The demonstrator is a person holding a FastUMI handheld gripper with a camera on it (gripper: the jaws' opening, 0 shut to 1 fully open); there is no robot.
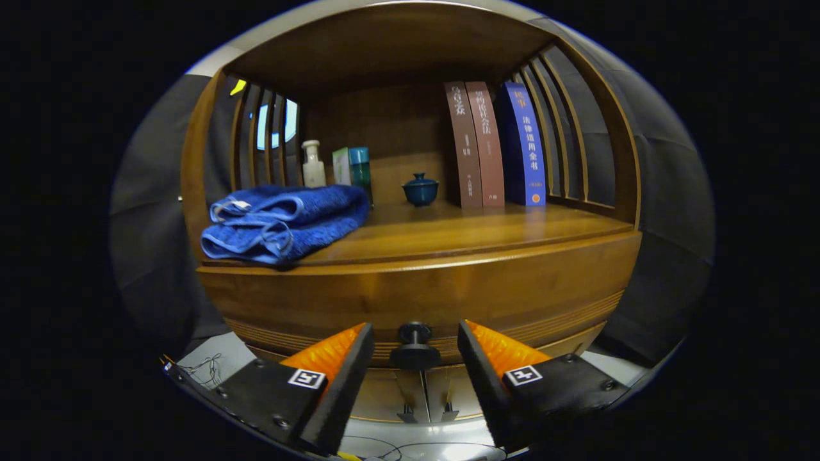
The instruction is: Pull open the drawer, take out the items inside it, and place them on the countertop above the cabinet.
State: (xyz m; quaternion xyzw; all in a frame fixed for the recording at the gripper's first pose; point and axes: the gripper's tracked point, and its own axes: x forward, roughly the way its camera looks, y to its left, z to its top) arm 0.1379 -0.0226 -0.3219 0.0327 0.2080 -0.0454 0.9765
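A wooden cabinet faces me, its drawer front [448, 294] closed below the countertop [487, 230]. A dark round knob [415, 342] sticks out of the drawer front. My gripper [415, 333] stands open, one finger on each side of the knob, neither touching it. The knob sits right between the fingertips [359, 336]. The drawer's inside is hidden.
A folded blue towel [285, 221] lies on the countertop's left. Behind it stand a pale bottle [313, 165], a green box and teal bottle [353, 166], a small dark lidded cup [420, 189], and three upright books [496, 144]. Slatted wooden sides and a top panel enclose the shelf.
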